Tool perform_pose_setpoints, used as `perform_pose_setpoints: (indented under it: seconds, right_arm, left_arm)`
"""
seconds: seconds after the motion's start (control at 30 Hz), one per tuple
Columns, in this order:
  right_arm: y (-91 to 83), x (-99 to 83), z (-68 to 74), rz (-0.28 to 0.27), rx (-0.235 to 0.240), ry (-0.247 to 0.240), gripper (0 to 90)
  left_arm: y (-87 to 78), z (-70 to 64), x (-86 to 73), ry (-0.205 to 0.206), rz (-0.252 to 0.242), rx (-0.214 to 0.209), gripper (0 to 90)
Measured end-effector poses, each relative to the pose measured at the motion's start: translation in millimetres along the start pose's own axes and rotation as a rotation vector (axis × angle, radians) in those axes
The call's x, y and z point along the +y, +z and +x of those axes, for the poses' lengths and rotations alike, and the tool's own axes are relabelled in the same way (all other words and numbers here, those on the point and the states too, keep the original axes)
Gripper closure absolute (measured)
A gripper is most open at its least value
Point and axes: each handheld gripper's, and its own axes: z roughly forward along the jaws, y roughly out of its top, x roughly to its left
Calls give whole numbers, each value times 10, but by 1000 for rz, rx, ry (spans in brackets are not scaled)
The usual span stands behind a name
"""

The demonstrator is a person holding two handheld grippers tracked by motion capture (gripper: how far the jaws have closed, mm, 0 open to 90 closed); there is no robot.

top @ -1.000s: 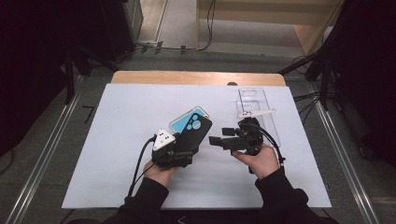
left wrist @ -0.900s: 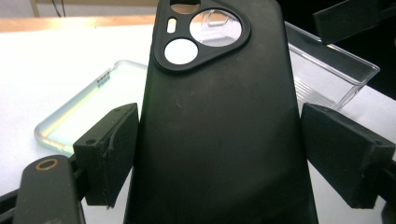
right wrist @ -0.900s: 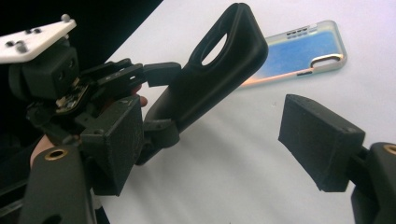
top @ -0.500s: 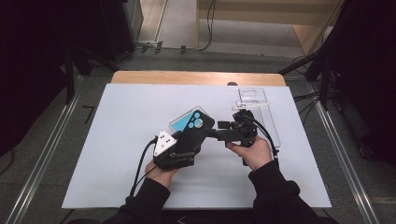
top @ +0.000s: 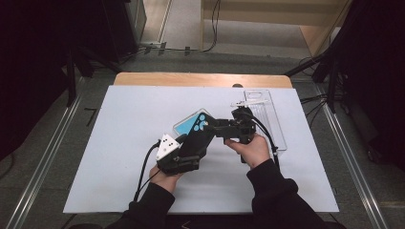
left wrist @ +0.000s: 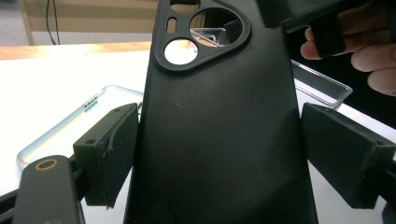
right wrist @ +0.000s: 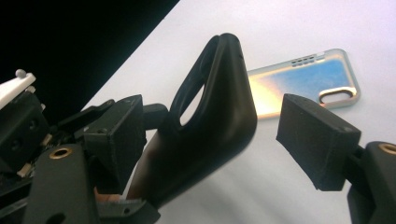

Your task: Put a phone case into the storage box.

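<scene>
My left hand-held gripper [left wrist: 219,154] pinches the black phone case [left wrist: 219,130] by its long edges, tilted above the tabletop [top: 119,124]. It looks light, bendy and smooth, so I grip low. My right hand-held gripper [right wrist: 210,140] straddles its top corner, jaws apart. Beyond, the phone [right wrist: 299,84] lies flat; its screen side is hidden.

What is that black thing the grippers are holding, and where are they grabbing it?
A black phone case. The left gripper clamps it by its two long side edges, near the lower half. The right gripper stands open around its camera-hole end, not gripping yet.
</scene>
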Motion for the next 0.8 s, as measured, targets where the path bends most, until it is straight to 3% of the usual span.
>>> perform_pose_setpoints:
  seconds: [0.17, 0.33, 0.47, 0.57, 0.8]
  right_arm:
    - [35, 27, -35, 6, 35, 56, 389]
    - [6, 40, -83, 1, 53, 124, 639]
    - [-28, 74, -114, 20, 104, 207, 699]
    - [-49, 86, -107, 20, 122, 213, 730]
    - [-103, 122, -47, 17, 150, 202, 770]
  left_arm:
    - [0, -2, 0, -10, 1, -1, 144]
    - [1, -12, -1, -25, 3, -12, 144]
    - [2, -20, -1, -34, 2, -24, 143]
    - [15, -21, -2, -48, 9, -40, 142]
    - [18, -34, 20, -39, 4, -65, 139]
